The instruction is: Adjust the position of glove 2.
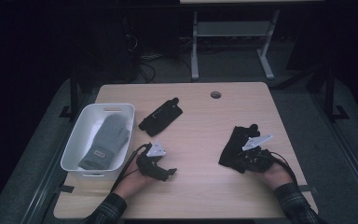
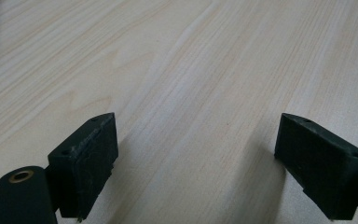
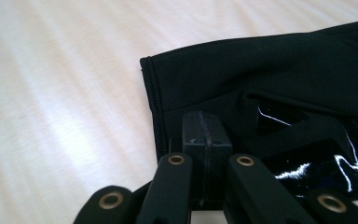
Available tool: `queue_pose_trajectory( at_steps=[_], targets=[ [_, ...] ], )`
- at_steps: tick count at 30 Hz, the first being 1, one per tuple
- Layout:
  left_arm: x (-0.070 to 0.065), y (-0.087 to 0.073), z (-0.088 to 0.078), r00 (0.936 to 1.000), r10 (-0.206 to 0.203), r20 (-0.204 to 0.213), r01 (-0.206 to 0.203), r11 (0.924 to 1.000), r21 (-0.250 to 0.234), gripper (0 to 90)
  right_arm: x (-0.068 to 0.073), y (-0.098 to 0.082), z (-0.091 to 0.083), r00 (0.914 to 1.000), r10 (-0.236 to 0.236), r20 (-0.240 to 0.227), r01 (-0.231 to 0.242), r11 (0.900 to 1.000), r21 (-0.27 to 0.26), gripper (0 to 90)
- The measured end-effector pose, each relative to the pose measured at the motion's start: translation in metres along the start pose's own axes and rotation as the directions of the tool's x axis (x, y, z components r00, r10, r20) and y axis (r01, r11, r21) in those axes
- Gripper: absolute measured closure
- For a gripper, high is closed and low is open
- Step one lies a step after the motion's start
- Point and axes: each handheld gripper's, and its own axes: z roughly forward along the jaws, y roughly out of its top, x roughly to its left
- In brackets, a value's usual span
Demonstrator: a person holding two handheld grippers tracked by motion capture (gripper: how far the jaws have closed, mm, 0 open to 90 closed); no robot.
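A black glove lies on the right half of the wooden table. My right gripper is at the glove's near right corner. In the right gripper view that gripper has its jaws pressed together, their tips over the cuff of the black glove; I see no fabric between the pads. A second black glove lies behind the table's middle. My left gripper hovers in front of it, near the bin. In its own view the left gripper stands open over bare wood.
A white bin at the table's left holds a grey mitten. A round cable hole sits near the far edge. Bare wood lies between the two hands. Desk legs and cables stand on the dark floor beyond.
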Motion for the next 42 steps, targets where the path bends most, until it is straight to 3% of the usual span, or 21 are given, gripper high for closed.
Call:
queue_pose_trajectory(
  at_steps=[17,23,26,30,36,42],
  targets=[
    [-0.001,0.000,0.000,1.0000,-0.006,-0.001,0.006,1.0000,0.002,12.3,0.045,-0.014,-0.008,0.9935,-0.067,-0.092,0.069,0.998,0.016,90.0],
    [-0.001,0.000,0.000,1.0000,-0.007,-0.001,0.007,1.0000,0.000,12.3,0.052,-0.017,-0.014,0.9929,-0.075,-0.092,0.075,0.997,-0.009,90.0],
    [0.000,0.000,0.000,1.0000,-0.003,-0.002,0.003,1.0000,0.004,12.3,0.043,-0.013,-0.022,0.9964,-0.058,-0.061,0.055,0.997,-0.060,90.0],
    [0.000,0.000,0.000,1.0000,-0.002,-0.002,0.002,1.0000,0.003,12.3,0.013,-0.001,-0.026,0.9997,0.008,0.021,-0.006,0.995,-0.101,90.0],
    [0.000,0.000,-0.001,1.0000,-0.001,-0.004,0.001,1.0000,0.005,12.3,-0.029,0.011,-0.015,0.9886,0.106,0.107,-0.094,0.990,-0.106,90.0],
    [0.000,0.000,0.000,1.0000,-0.004,-0.002,0.004,1.0000,0.004,12.3,-0.047,0.013,-0.005,0.9783,0.146,0.148,-0.134,0.987,-0.084,90.0]
  ],
)
